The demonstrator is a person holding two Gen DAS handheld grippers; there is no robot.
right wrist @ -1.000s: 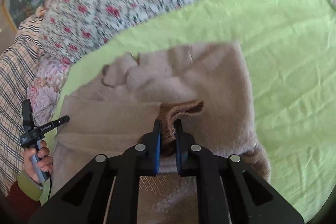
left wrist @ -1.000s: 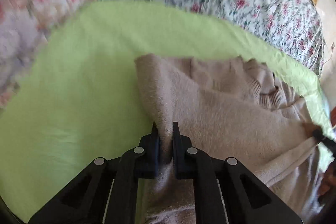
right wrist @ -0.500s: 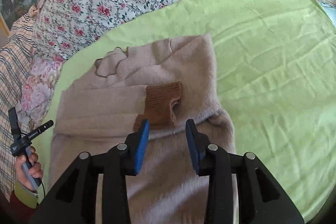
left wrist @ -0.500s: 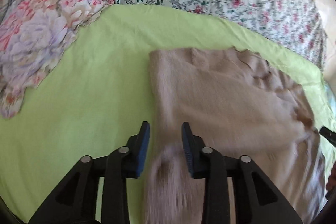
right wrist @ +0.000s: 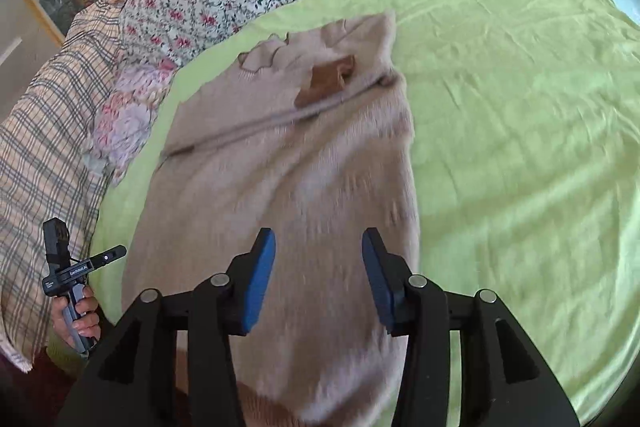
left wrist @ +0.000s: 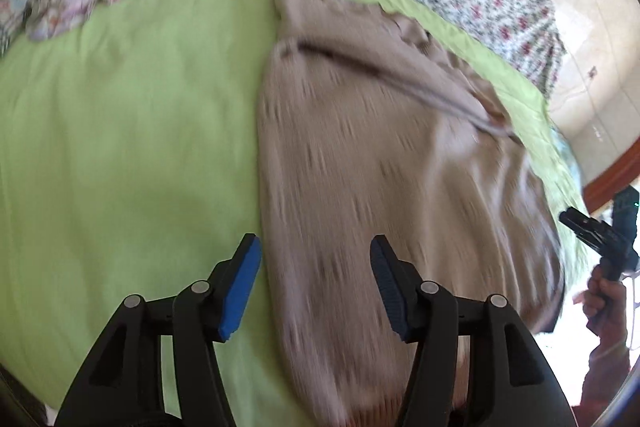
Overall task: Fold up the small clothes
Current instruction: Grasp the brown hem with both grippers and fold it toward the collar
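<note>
Sweater blurred, hem cut off

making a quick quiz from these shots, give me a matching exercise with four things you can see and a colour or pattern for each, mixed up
Things:
1. knitted sweater lying flat
2. bed sheet under it
3. ribbed cuff folded onto the sweater
4. soft pads on the right gripper fingers

Colours:
a. lime green
b. blue
c. beige
d. brown

Pairs: 1-c, 2-a, 3-d, 4-b
</note>
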